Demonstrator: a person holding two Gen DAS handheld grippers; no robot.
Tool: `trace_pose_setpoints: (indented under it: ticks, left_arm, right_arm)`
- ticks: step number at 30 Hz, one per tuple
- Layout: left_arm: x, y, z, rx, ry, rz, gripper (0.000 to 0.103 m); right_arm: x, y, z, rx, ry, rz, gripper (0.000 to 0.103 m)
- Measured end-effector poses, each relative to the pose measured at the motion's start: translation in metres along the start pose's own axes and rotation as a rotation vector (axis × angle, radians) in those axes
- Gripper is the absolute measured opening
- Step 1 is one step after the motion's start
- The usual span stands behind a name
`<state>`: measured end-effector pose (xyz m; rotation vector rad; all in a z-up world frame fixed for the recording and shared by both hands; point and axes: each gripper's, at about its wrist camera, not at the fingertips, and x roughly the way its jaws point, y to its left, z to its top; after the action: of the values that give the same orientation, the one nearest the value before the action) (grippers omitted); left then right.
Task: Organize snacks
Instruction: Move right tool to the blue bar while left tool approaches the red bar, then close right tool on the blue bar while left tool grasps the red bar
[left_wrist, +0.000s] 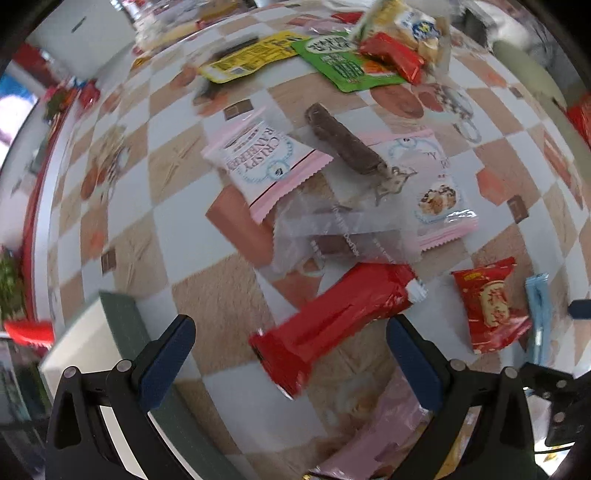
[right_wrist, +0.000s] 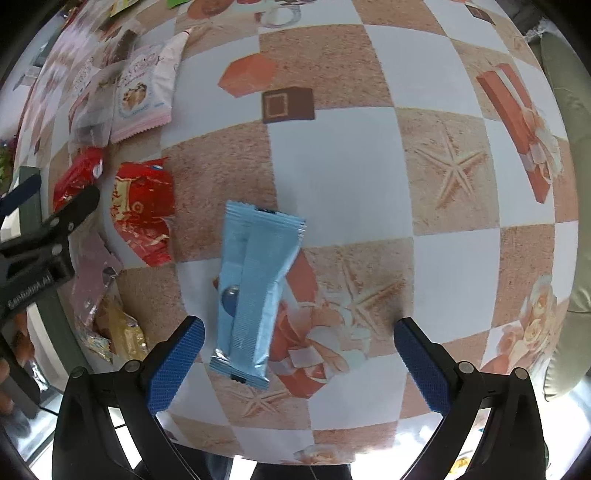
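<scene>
Both tongs gape, holding nothing: your right gripper (right_wrist: 297, 363) straddles the blue packet (right_wrist: 255, 291) off-centre, your left gripper (left_wrist: 291, 360) the red bar (left_wrist: 332, 321). Close carelessly and you risk pinching a slippery wrapper edge.

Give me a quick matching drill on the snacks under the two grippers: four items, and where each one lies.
Things:
1. blue packet
2. long red packet
3. brown bar
4. green packet

Places:
A. far side of the table, under a small red packet
B. between the right gripper's open fingers
C. across two pink packets
D. just ahead of the open left gripper

Pairs: 1-B, 2-D, 3-C, 4-A
</scene>
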<state>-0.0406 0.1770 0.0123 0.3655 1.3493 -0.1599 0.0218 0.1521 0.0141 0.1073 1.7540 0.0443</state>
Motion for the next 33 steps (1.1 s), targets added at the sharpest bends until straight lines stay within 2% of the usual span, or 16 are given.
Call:
trace_pose_setpoints:
  ticks: [2, 5, 7, 11, 13, 17, 19, 21, 24, 28, 31, 33]
  left_arm:
    - [0.006, 0.001, 0.004, -0.025, 0.018, -0.065, 0.103]
    - [0.013, 0.005, 0.001, -0.083, 0.112, -0.213, 0.103]
    - [0.004, -0.001, -0.005, -0.054, 0.090, -0.243, 0.103]
    - [-0.018, -0.005, -0.008, -0.038, 0.012, -0.169, 0.103]
    - [-0.020, -0.001, 0.000, -0.047, -0.009, -0.142, 0.103]
    - [0.002, 0.001, 0.016, -0.032, 0.056, -0.153, 0.103]
    - [0.011, -0.004, 0.017, 0.013, 0.071, -0.126, 0.103]
    - [0.015, -0.006, 0.009, 0.014, 0.054, -0.148, 0.103]
    - [0.020, -0.003, 0.009, -0.018, 0.064, -0.186, 0.103]
    - [0.032, 0.012, 0.007, -0.017, 0.085, -0.180, 0.103]
    - [0.038, 0.003, 0.022, -0.025, 0.143, -0.176, 0.103]
    - [0.034, -0.006, 0.031, -0.024, 0.156, -0.172, 0.098]
  right_arm:
    - [0.007, -0.007, -0.006, 0.011, -0.002, -0.001, 0.103]
    - [0.020, -0.019, -0.017, 0.027, -0.007, 0.007, 0.103]
    - [0.021, -0.031, -0.022, 0.026, -0.006, 0.005, 0.103]
    - [0.023, -0.050, -0.031, 0.038, -0.006, 0.010, 0.103]
    - [0.026, -0.052, -0.033, 0.041, -0.007, 0.008, 0.103]
    - [0.036, -0.047, -0.029, 0.005, 0.000, -0.029, 0.103]
    - [0.041, -0.046, -0.029, -0.020, 0.011, -0.064, 0.103]
    - [0.044, -0.048, -0.032, -0.046, 0.011, -0.090, 0.103]
    - [0.047, -0.057, -0.035, -0.038, 0.009, -0.089, 0.103]
    - [0.052, -0.068, -0.033, -0.032, 0.039, -0.087, 0.103]
    - [0.051, -0.074, -0.030, -0.016, 0.029, -0.060, 0.103]
    - [0.049, -0.074, -0.034, -0.035, 0.006, -0.061, 0.097]
